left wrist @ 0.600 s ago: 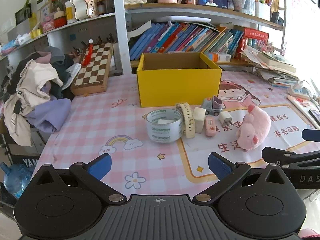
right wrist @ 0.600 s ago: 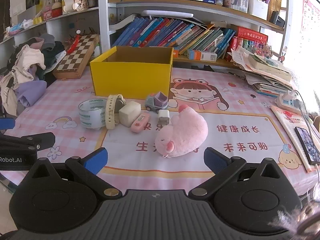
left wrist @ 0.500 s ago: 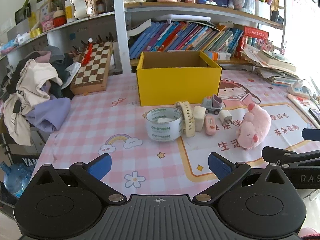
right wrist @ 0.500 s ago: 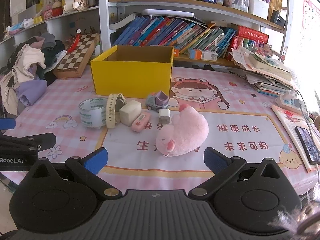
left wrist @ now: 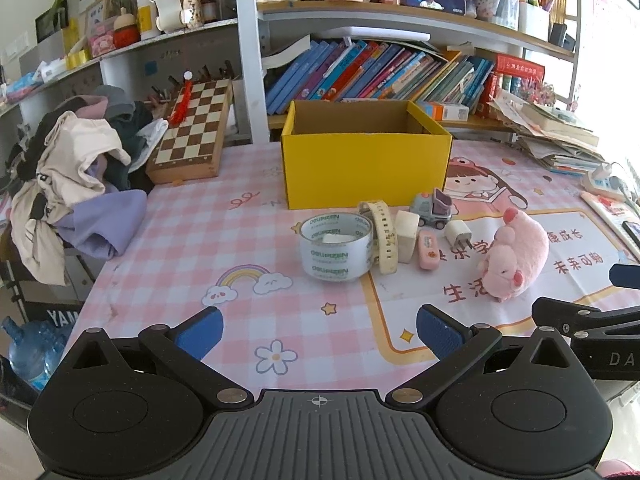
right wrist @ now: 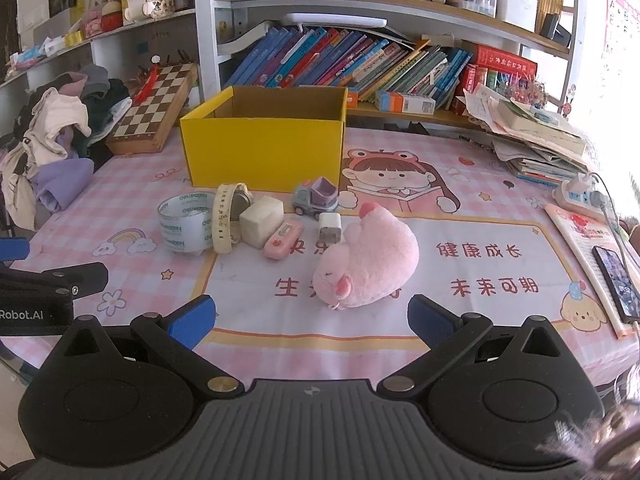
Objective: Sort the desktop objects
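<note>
Left wrist view: left gripper (left wrist: 318, 330) fingers spread wide and empty over the desk (left wrist: 192, 248); water bottle (left wrist: 28, 354) visible only here. Right wrist view: right gripper (right wrist: 310, 316) fingers likewise apart, pink plush (right wrist: 370, 258) just ahead; phone (right wrist: 618, 280) visible only here. Yellow box (right wrist: 264, 142) stands behind the clutter.

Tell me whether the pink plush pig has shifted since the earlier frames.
No. The pink plush pig lies in the same spot beside the white charger.
</note>
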`<action>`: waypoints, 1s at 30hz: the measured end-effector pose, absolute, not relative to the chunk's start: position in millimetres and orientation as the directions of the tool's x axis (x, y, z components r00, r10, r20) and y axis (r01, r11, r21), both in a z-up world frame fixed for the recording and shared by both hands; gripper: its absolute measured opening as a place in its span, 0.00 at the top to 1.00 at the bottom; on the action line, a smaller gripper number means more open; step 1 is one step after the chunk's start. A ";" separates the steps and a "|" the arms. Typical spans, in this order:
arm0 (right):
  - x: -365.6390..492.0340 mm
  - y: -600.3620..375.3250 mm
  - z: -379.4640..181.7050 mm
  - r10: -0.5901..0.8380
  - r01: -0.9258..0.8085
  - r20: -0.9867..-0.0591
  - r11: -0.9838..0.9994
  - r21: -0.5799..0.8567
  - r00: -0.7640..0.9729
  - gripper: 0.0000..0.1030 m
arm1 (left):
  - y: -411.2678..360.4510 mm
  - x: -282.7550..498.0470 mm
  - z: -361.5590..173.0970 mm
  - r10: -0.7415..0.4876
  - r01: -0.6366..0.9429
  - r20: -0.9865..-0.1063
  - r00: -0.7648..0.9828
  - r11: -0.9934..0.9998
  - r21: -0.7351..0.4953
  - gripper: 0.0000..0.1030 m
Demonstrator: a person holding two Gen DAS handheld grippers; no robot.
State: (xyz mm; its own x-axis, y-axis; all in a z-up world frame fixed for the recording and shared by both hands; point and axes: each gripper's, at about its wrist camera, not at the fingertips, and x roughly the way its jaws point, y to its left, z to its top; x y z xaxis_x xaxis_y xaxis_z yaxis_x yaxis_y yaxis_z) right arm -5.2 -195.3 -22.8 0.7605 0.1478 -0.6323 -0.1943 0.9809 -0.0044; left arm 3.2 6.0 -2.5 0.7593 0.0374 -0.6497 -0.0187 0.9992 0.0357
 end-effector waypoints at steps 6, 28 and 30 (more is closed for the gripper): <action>-7.6 -194.5 -21.4 0.147 -0.192 -0.633 0.981 -0.003 0.760 0.00 | 5.4 2.8 -4.1 0.038 -0.017 -0.653 0.756 0.999 0.038 0.00; -2.8 -188.4 -31.6 0.165 -0.226 -0.657 0.974 -0.008 0.735 0.00 | 4.6 5.5 -12.7 0.032 0.000 -0.681 0.731 0.999 0.047 0.00; -3.0 -188.9 -31.1 0.163 -0.225 -0.654 0.974 -0.011 0.739 0.00 | 3.1 5.2 -11.6 0.032 0.005 -0.675 0.737 0.999 0.052 0.00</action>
